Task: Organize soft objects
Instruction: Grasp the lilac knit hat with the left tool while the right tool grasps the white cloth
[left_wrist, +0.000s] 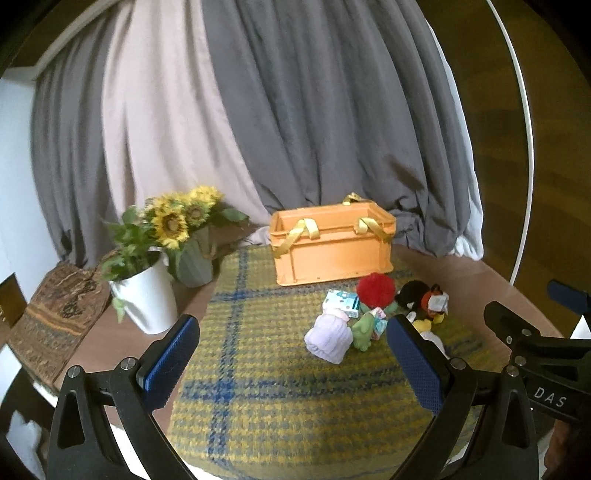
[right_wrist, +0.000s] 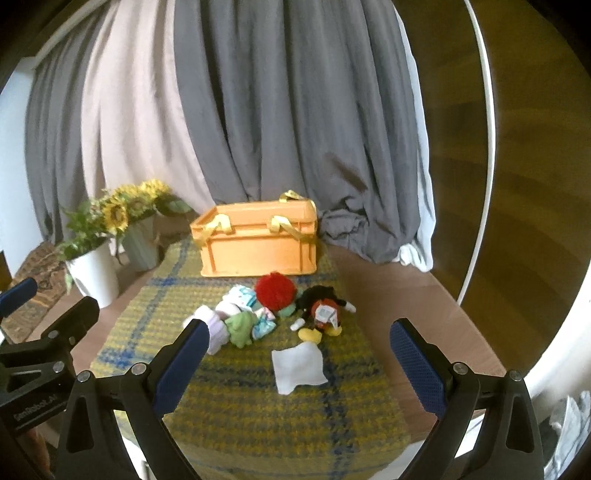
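Note:
An orange crate (left_wrist: 332, 243) (right_wrist: 258, 242) with yellow ribbon handles stands at the far end of a yellow-and-blue plaid mat (left_wrist: 258, 369) (right_wrist: 258, 387). In front of it lies a heap of soft things: a red pompom (left_wrist: 376, 290) (right_wrist: 275, 290), a lilac knit hat (left_wrist: 328, 338) (right_wrist: 214, 325), a green plush (left_wrist: 362, 328) (right_wrist: 240, 326), a black, red and yellow plush mouse (left_wrist: 424, 299) (right_wrist: 321, 310) and a folded white cloth (right_wrist: 298, 365). My left gripper (left_wrist: 291, 350) and right gripper (right_wrist: 299, 354) both hover open and hold nothing, short of the heap.
A white pot of sunflowers (left_wrist: 147, 291) (right_wrist: 94, 273) and a grey-green vase (left_wrist: 194, 267) (right_wrist: 142, 245) stand left of the mat. Grey and pale curtains (left_wrist: 295, 110) hang behind the crate. A patterned rug (left_wrist: 55, 317) lies far left. Bare wooden tabletop (right_wrist: 406, 295) borders the mat.

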